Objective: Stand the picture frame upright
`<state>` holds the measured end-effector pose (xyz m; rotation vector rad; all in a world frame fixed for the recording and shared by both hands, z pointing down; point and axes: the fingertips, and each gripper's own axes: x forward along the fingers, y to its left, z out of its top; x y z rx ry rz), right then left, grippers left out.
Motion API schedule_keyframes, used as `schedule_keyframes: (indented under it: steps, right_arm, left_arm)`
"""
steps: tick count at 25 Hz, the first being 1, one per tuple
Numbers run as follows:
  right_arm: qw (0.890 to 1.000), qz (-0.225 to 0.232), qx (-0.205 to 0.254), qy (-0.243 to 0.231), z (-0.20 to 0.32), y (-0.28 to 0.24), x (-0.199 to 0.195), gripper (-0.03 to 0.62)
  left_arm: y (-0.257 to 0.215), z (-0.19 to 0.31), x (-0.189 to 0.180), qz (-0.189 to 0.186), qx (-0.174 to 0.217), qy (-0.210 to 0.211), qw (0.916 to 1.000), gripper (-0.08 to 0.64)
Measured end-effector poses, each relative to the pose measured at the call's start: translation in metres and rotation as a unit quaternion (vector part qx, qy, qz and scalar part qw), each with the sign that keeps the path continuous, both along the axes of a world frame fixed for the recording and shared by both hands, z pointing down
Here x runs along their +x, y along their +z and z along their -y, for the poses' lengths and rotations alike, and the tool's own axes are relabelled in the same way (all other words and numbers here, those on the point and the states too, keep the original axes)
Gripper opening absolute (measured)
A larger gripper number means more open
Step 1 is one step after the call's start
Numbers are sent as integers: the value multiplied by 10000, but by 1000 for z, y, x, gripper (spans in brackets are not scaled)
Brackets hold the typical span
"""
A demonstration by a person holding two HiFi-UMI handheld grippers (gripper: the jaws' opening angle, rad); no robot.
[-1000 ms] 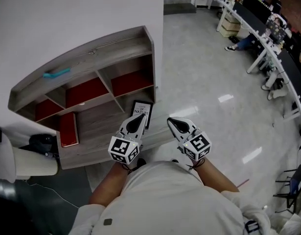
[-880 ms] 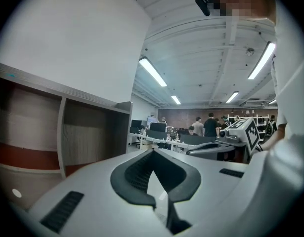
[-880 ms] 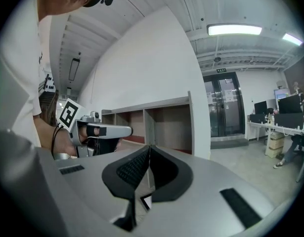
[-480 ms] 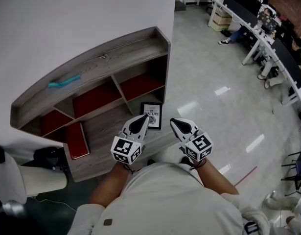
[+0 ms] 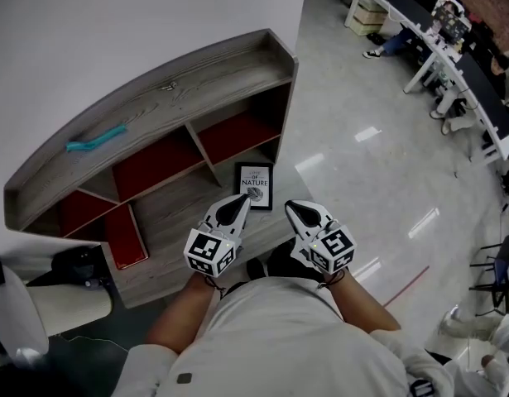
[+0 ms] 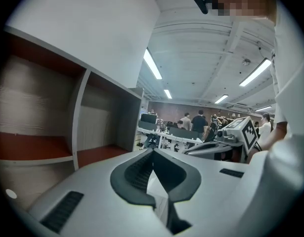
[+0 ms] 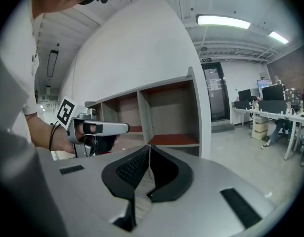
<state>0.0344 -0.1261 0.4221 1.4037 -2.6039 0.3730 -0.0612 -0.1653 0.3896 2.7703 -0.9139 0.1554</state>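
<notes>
Left hand-held gripper [image 5: 237,203] and right hand-held gripper [image 5: 293,208] pressed together, empty, pointing slightly downward side by side. Picture frame [image 5: 255,185] lies flat on shelf [image 5: 180,213], print reads "NATURE".

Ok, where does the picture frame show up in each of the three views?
Head view: the picture frame lies flat on the lower ledge of the shelf unit, just ahead of the left tongs.
Left gripper view: not in it.
Right gripper view: not in it.
Shared landmark: the shelf unit's red-floored end compartment.
</notes>
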Motion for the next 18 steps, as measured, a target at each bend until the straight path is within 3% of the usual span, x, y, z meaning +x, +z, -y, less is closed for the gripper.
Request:
schedule_keyframes:
  steps: [13, 18]
  right_arm:
    - [9974, 105, -716, -35, 57, 72, 18, 25]
    - [9940, 82, -1082, -159, 74, 109, 16, 66]
  left_arm:
    - [66, 45, 7, 391, -574, -149, 9975, 18]
    - [103, 61, 3, 584, -854, -268, 9943, 43]
